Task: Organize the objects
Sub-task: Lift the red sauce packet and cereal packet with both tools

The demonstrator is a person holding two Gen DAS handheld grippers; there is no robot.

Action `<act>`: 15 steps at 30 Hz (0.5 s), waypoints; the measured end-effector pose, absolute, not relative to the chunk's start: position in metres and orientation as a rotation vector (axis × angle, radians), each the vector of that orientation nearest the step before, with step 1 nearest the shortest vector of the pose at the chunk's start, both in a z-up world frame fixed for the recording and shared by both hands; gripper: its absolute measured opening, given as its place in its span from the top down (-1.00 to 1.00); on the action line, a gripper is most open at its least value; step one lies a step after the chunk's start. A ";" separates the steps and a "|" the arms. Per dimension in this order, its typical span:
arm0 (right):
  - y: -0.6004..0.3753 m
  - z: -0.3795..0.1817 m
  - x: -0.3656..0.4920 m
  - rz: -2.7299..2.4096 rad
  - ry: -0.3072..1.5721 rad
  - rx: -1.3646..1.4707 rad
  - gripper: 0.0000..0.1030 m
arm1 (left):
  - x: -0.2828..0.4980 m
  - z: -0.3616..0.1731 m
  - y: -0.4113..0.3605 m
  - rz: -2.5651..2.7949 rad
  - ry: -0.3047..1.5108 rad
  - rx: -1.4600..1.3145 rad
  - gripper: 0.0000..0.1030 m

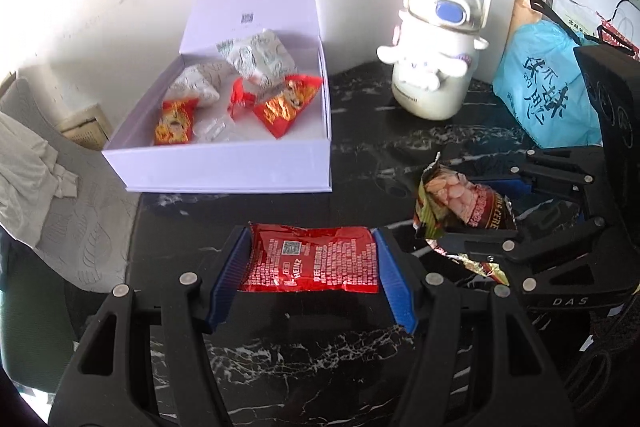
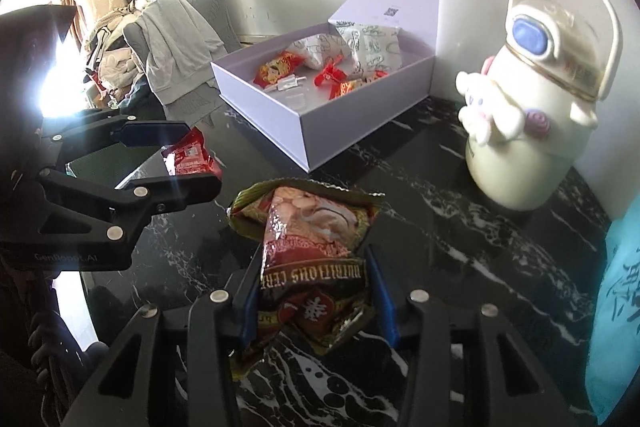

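Note:
My left gripper [image 1: 312, 233] is shut on a red Heinz sachet [image 1: 312, 259], with a blue pad against each side edge; in the right wrist view, the left gripper [image 2: 202, 155] holds the sachet [image 2: 190, 157] above the table's left side. My right gripper [image 2: 313, 253] is shut on a crumpled cereal packet [image 2: 308, 227] printed red, gold and green. In the left wrist view the right gripper [image 1: 448, 195] sits to the right, holding that packet [image 1: 460, 199]. An open pale lilac box [image 1: 224, 167] [image 2: 260, 99] stands beyond, holding red snack packets [image 1: 288, 103] and white patterned packets [image 1: 260, 59].
A black marble table [image 1: 300, 355] [image 2: 460, 247] carries everything. A cream character bottle [image 1: 432, 79] [image 2: 532, 147] stands right of the box, with a blue plastic bag [image 1: 548, 87] [image 2: 616, 307] further right. A chair draped with grey clothes [image 1: 40, 167] [image 2: 176, 39] is left of the table.

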State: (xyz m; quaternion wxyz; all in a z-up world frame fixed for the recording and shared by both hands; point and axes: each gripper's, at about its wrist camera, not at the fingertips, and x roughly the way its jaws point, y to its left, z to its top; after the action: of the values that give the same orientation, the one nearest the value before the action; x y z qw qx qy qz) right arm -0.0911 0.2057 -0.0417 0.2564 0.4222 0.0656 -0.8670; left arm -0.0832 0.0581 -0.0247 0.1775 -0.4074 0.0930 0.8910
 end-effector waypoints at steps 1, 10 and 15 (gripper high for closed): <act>0.206 -0.042 -0.091 -2.352 0.176 1.147 0.08 | -0.084 -0.026 0.058 2.516 0.255 -1.159 -0.20; 0.204 -0.023 -0.091 -2.381 0.210 1.085 0.09 | -0.086 -0.012 0.055 2.531 0.246 -1.118 -0.20; 0.200 -0.009 -0.095 -2.383 0.249 1.055 0.09 | -0.092 0.004 0.056 2.556 0.268 -1.075 -0.20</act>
State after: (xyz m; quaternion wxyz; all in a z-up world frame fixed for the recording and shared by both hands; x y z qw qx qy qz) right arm -0.0953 0.1998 -0.0094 0.2588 0.3893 0.0919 -0.8792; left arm -0.0916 0.0562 0.0041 0.1770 -0.3799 0.0945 0.9030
